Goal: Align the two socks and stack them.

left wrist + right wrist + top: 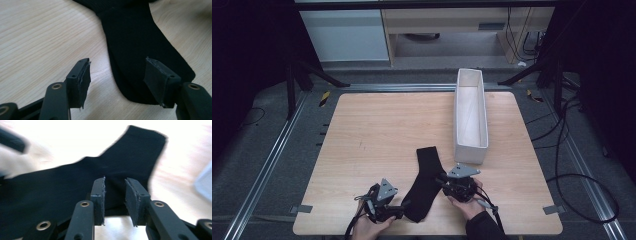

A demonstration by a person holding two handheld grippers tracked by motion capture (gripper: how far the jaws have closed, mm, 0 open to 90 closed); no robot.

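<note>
The left gripper (117, 75) has its jaws spread wide over the near end of the black sock (135, 45), one pad above the bare wood, the other above the cloth. The right gripper (115, 195) holds its jaws narrowly apart at the sock's edge (nothing pinched). The sock lies flat on the table (377, 130), just before the white box (471, 117).

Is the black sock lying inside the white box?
No, the sock lies flat on the table, in front of the box and outside it.
</note>
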